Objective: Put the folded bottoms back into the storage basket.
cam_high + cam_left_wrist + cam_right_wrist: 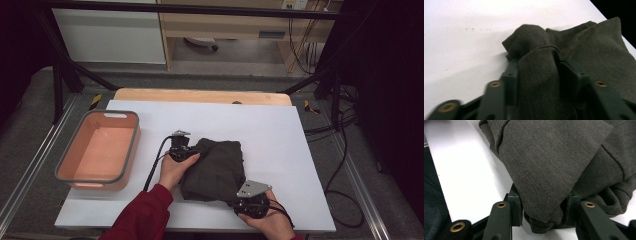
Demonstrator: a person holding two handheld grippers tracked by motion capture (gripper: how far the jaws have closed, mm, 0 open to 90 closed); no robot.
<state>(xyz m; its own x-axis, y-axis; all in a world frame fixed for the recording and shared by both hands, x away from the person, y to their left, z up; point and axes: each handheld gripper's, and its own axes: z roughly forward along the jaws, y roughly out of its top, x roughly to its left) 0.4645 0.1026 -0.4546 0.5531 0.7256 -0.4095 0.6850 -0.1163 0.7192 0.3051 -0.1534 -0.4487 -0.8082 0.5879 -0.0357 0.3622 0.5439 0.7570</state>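
Cloth (215, 170) bunched on the counter (280, 135), right of the orange basin (97, 147). Nearest us, right gripper (248, 201) has jaws clamped on its near corner; beyond, left gripper (181, 148) jaws are clamped on its far-left fold. We judge both bites thick: a lift could shed layers and undo the folding.

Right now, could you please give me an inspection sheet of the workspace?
Surface: white sheet over a wooden table.
Job's things: folded dark garment; orange bin with nothing inside, to its left.
Clutter: nothing seen.
Grippers: left gripper and right gripper each have their jaws shut on a fold of the garment.
Cables: one trails from the left gripper; others lie on the floor at right.
Surroundings: black frame, cabinets behind.
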